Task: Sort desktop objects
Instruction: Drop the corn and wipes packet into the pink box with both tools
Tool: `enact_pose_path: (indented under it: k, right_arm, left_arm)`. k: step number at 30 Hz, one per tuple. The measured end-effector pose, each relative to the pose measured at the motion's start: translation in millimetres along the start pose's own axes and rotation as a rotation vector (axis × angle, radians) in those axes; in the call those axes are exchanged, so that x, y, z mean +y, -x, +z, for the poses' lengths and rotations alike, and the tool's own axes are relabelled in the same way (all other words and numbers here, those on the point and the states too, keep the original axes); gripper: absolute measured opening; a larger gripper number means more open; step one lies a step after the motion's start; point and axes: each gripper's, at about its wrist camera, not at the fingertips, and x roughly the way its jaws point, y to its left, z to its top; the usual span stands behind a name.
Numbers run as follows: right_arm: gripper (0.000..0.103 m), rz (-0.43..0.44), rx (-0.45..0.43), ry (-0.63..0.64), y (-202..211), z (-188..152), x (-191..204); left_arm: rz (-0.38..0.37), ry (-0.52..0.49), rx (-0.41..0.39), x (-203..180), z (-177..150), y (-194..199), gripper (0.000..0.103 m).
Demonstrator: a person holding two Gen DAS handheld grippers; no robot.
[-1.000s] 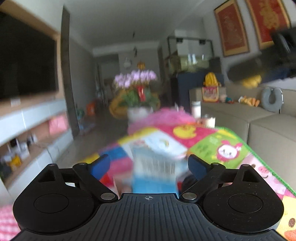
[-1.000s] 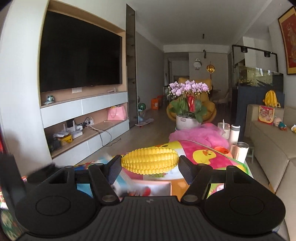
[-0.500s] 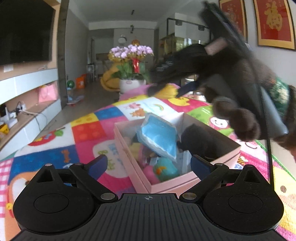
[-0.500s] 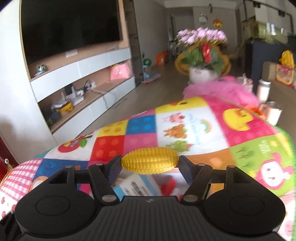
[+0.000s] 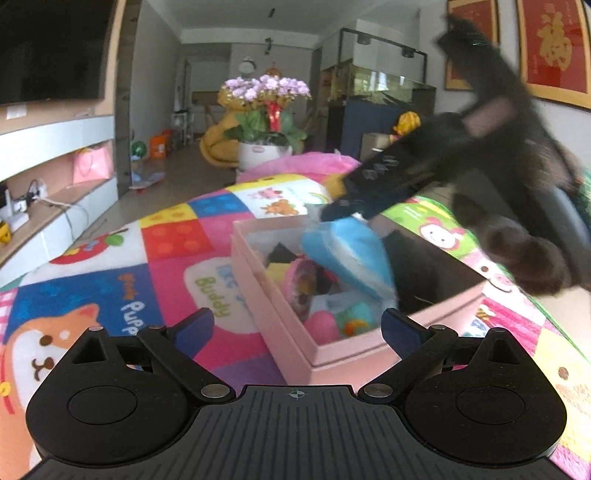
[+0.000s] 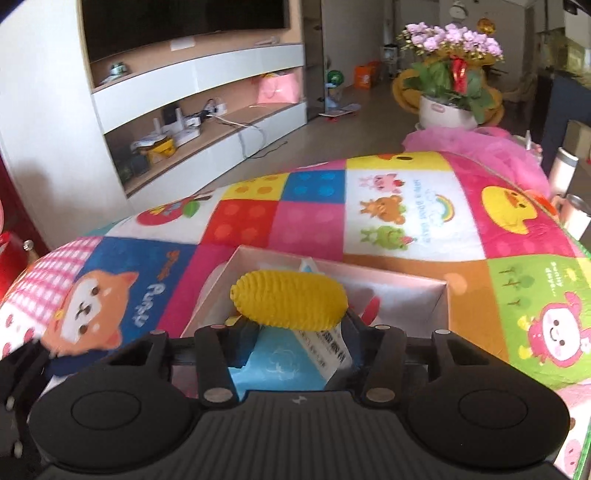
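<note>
Item: toy corn (image 6: 290, 300), right gripper (image 6: 295, 345) fingers closing beside it over pink box (image 6: 441, 295); left gripper (image 5: 297, 328) gaping, empty. Release low.

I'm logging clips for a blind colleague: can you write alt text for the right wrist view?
The right gripper hangs over an open pink box, jaws closing, with a yellow toy corn cob just ahead of its fingers and a blue packet beneath. The box sits on a colourful cartoon blanket in a living room.

Far beyond the patchwork blanket (image 6: 314, 206) we see pink orchids (image 6: 454, 40) in a white pot (image 6: 443, 112), a dark television (image 6: 177, 22) over white shelving (image 6: 207, 110) at left, and red framed pictures (image 5: 554, 44) at right.
</note>
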Motion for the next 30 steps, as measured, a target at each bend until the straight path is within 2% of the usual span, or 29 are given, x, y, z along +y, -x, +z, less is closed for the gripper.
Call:
enact_pose_path:
  k: [1,3,7,9,11,13,15,17,20,21,23,24,26,28,30]
  right_arm:
    - [0.062,-0.004,0.012,-0.006,-3.7,2.6,-2.2]
    - [0.073,-0.014,0.016,-0.031,-3.9,4.1,-7.5]
    - [0.080,0.022,-0.040,-0.113,15.9,4.7,-29.0]
    - [0.080,0.032,-0.078,-0.148,24.9,7.3,-37.2]
    - [0.076,-0.006,-0.118,-0.162,27.4,11.4,-39.7]
    - [0.050,-0.034,-0.109,-0.167,18.0,16.7,-37.3]
    - [0.041,-0.050,-0.080,-0.178,-0.1,20.5,-35.0]
    - [0.039,-0.082,-0.059,-0.184,-21.6,21.8,-32.4]
    - [0.039,-0.077,0.030,-0.220,-46.9,16.1,-34.2]
    - [0.039,-0.075,0.029,-0.235,-43.6,10.6,-35.9]
    - [0.039,-0.087,-0.028,-0.221,-21.3,-3.1,-33.7]
    - [0.041,-0.097,-0.071,-0.205,-3.4,-12.3,-30.5]
    - [0.052,-0.088,-0.147,-0.178,35.6,-34.5,-21.8]
    - [0.076,-0.071,-0.211,-0.192,73.4,-62.1,-12.1]
    - [0.088,-0.062,-0.237,-0.219,98.7,-92.0,-0.6]
  left_arm:
    - [-0.004,-0.011,-0.003,-1.1,-1.1,3.5,0.100]
    - [-0.001,-0.027,-0.006,-0.7,-2.4,9.5,0.101]
    - [0.004,-0.010,0.001,6.0,-2.7,12.1,0.101]
    - [0.000,0.002,0.002,6.2,-2.6,10.9,0.101]
    - [-0.009,0.009,0.002,3.7,-2.1,9.5,0.101]
    - [-0.020,0.005,0.003,-0.9,-2.8,8.2,0.101]
    - [-0.025,-0.004,0.007,-4.8,-4.2,7.6,0.101]
    - [-0.014,-0.016,0.015,-6.9,-6.7,8.3,0.101]
    - [0.029,-0.028,0.029,-3.6,-11.0,13.1,0.102]
    - [0.044,-0.026,0.031,-1.2,-13.0,15.5,0.103]
    - [0.068,-0.001,0.033,5.9,-17.8,20.9,0.103]
    - [0.072,0.013,0.038,9.1,-19.6,22.5,0.103]
    - [0.073,0.043,0.068,14.4,-22.4,24.7,0.103]
    - [0.086,0.073,0.099,16.8,-25.5,29.6,0.103]
    - [0.111,0.086,0.105,16.3,-30.4,40.7,0.103]
